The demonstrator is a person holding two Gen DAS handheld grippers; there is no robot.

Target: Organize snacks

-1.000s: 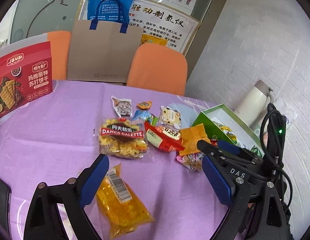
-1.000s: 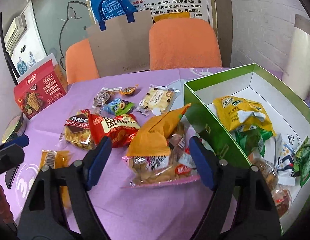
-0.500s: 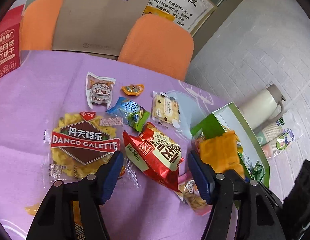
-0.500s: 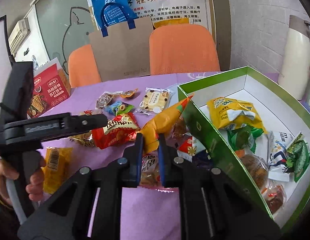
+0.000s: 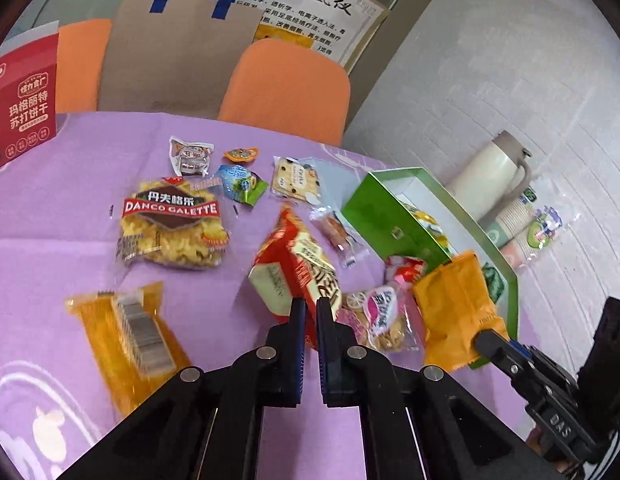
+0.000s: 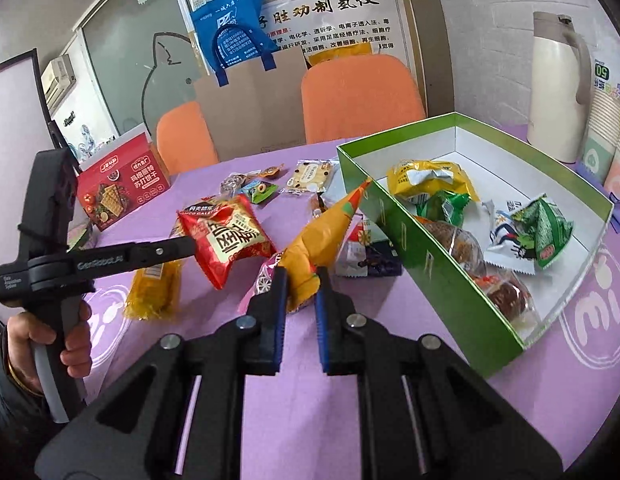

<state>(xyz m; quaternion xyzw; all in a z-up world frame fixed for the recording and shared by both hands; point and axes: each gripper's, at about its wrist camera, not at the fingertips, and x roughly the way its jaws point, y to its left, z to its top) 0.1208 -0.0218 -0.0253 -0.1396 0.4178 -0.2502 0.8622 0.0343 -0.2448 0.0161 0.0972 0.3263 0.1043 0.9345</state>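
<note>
My left gripper [image 5: 308,307] is shut on the near edge of a red snack bag [image 5: 298,264], which tilts up off the purple tablecloth. In the right wrist view the same bag [image 6: 226,238] hangs lifted from the left gripper [image 6: 191,246]. My right gripper [image 6: 302,278] is shut on the lower end of an orange packet [image 6: 326,228], held up beside the open green box [image 6: 426,264]. That box holds several wrapped snacks. From the left wrist view, the right gripper [image 5: 492,345] pinches the orange packet [image 5: 454,304] at the green box's [image 5: 386,216] near corner.
A Danco Galette bag [image 5: 170,224], a yellow-orange pack [image 5: 126,332], a pink-labelled pack [image 5: 380,312] and small wrapped snacks lie on the cloth. A red cracker box [image 5: 22,100] stands far left. A thermos [image 5: 490,176] and paper cups [image 5: 518,224] stand behind the green box. A hand [image 6: 70,340] grips the left handle.
My left gripper moved over the red bag, shut on it and raised its edge. My right gripper shut on the orange packet and lifted it beside the green box.
</note>
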